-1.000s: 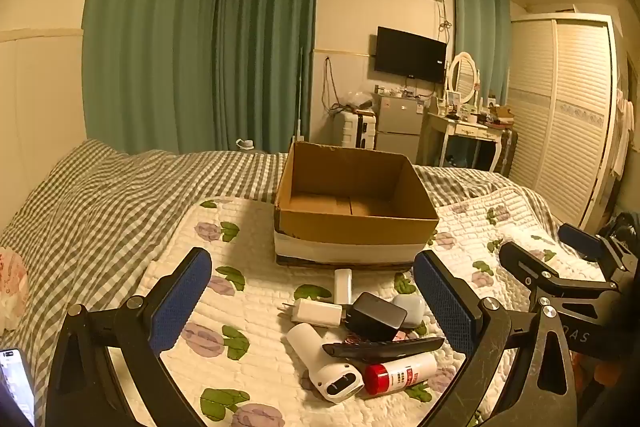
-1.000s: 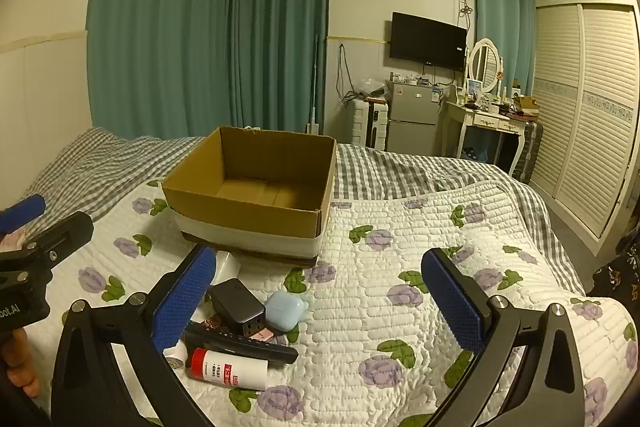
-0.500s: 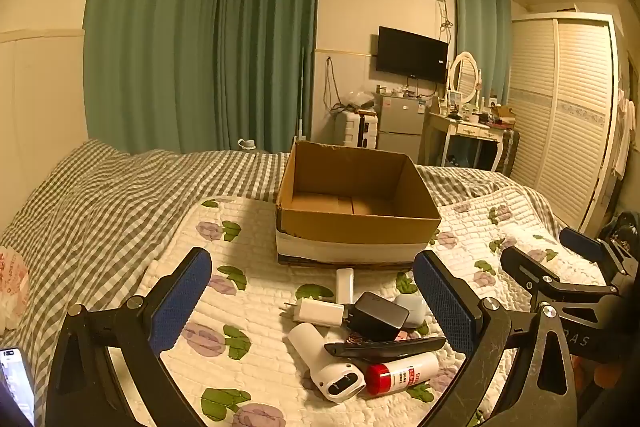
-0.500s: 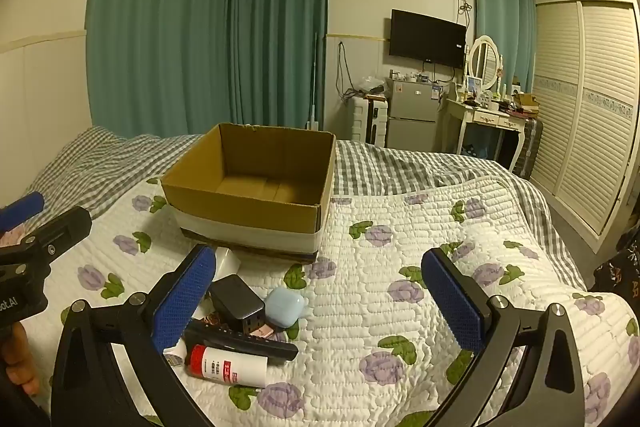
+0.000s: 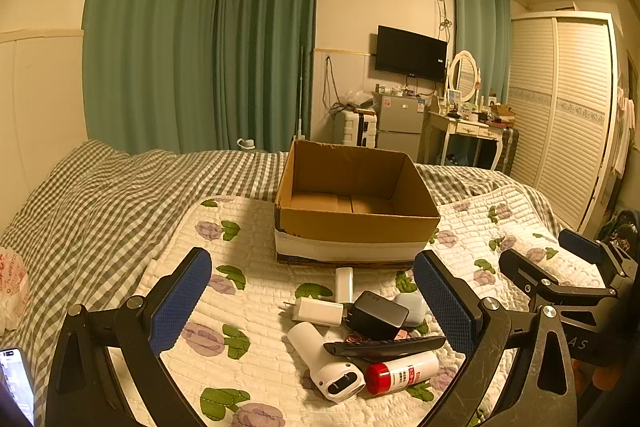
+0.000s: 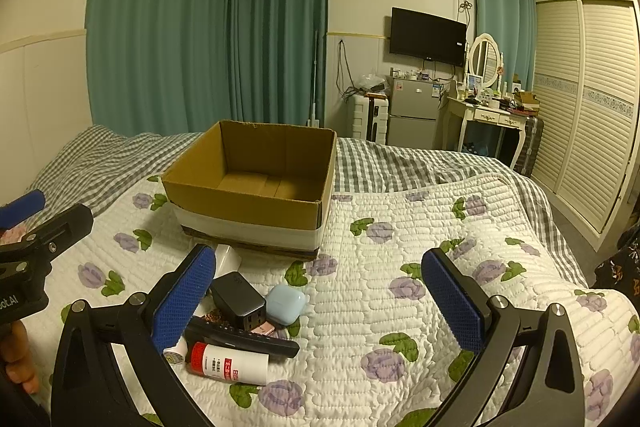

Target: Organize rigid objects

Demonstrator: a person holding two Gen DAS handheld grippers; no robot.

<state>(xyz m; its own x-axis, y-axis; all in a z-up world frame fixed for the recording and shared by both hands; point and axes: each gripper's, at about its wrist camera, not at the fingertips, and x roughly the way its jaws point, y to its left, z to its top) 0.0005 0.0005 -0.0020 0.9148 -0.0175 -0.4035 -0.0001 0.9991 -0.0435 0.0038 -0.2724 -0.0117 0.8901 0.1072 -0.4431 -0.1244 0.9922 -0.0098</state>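
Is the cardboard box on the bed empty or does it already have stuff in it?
Empty as far as shown: the cardboard box shows bare floor inside in both views; the near inside wall is hidden.

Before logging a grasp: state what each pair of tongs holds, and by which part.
Nothing is held. The left tongs and right tongs both stand wide open above the quilt.

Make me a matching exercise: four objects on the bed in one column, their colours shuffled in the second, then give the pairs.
Objects:
1. Cardboard box
2. Earbud case
3. Spray bottle's cap
4. Remote control

Colours:
A. Red
B. Black
C. Brown
D. Pale blue

Pairs: 1-C, 2-D, 3-A, 4-B
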